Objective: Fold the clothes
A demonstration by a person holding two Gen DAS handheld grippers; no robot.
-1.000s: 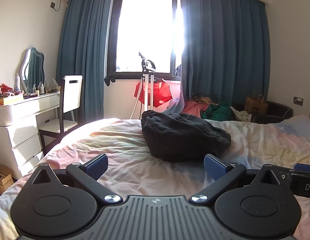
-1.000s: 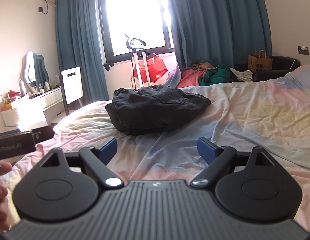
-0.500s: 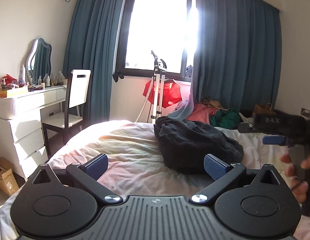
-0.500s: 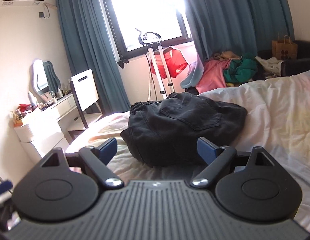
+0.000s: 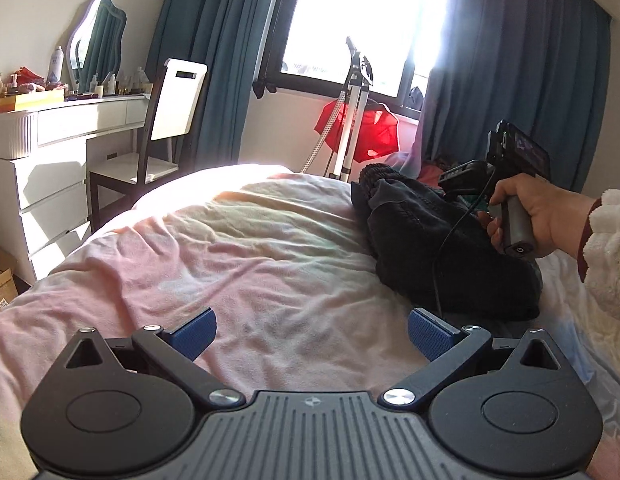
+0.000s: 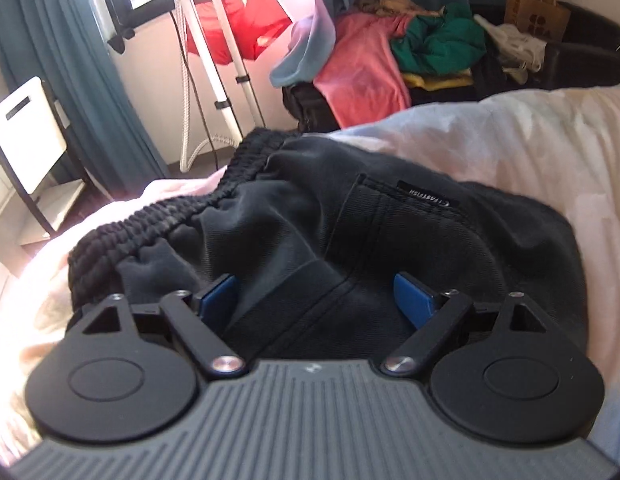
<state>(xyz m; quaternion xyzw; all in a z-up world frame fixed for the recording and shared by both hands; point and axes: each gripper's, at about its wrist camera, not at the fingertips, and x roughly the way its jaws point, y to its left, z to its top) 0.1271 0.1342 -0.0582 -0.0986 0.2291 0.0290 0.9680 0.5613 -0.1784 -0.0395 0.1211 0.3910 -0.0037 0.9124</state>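
Note:
A crumpled pair of dark trousers point(image 5: 433, 248) with an elastic waistband point(image 6: 158, 224) lies on the pastel bed sheet point(image 5: 238, 256). My left gripper point(image 5: 310, 334) hovers open over bare sheet, left of and nearer than the trousers. My right gripper point(image 6: 315, 294) is open and low over the trousers point(image 6: 349, 232), its blue pads point(image 6: 218, 294) straddling a fold of dark cloth. In the left wrist view a hand point(image 5: 537, 216) holds the right gripper's handle above the trousers.
A white dresser point(image 5: 50, 148) and a chair point(image 5: 166, 128) stand left of the bed. A garment steamer stand point(image 5: 355, 108) with a red garment point(image 6: 238, 20) is by the window. Piled clothes point(image 6: 393, 56) and a paper bag point(image 6: 535, 12) lie beyond the bed.
My right gripper has moved forward and down onto the trousers, which now fill its view. My left gripper has swung left and tilted down toward bare sheet. Both have stayed open.

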